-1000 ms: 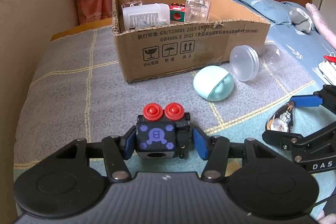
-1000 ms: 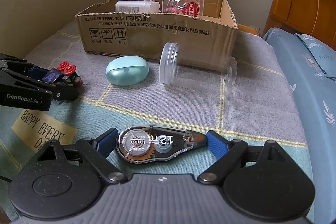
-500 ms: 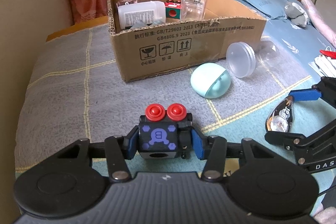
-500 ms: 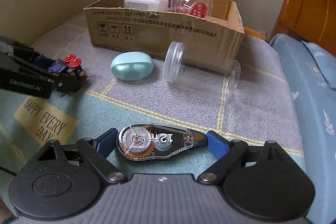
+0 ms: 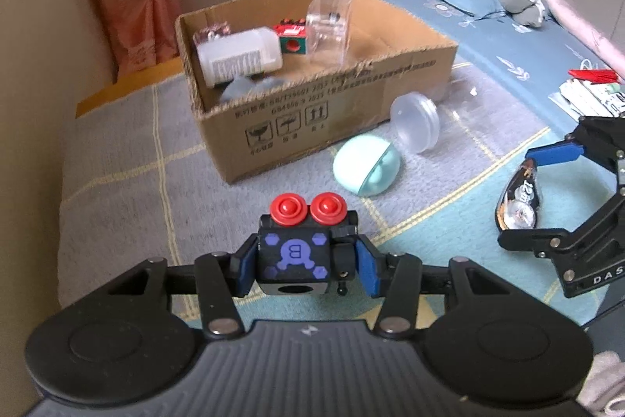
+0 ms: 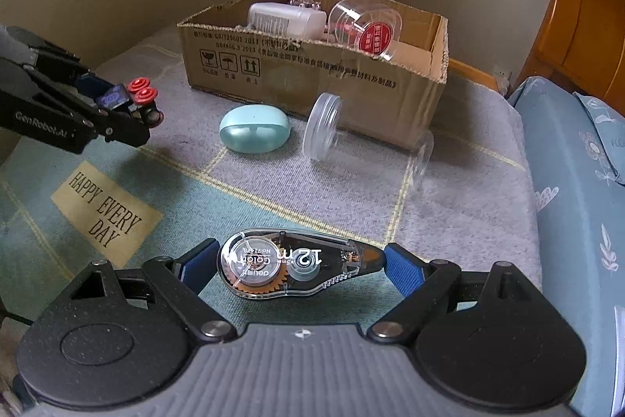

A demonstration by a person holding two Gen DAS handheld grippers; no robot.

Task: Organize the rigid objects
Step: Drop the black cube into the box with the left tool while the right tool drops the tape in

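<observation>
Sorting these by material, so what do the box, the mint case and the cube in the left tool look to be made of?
Box: brown corrugated cardboard, matte, ragged fluted rim. Mint case: probably plastic, satin, soft highlights on its shell. Cube in the left tool: seemingly hard black plastic with glossy red buttons.

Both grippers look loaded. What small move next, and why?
Probably carry the left gripper forward over the cardboard box and release there. Its pads clamp the black cube toy, lifted off the blanket, and the box stands open just ahead. The right gripper holds the correction tape; it can follow.
</observation>
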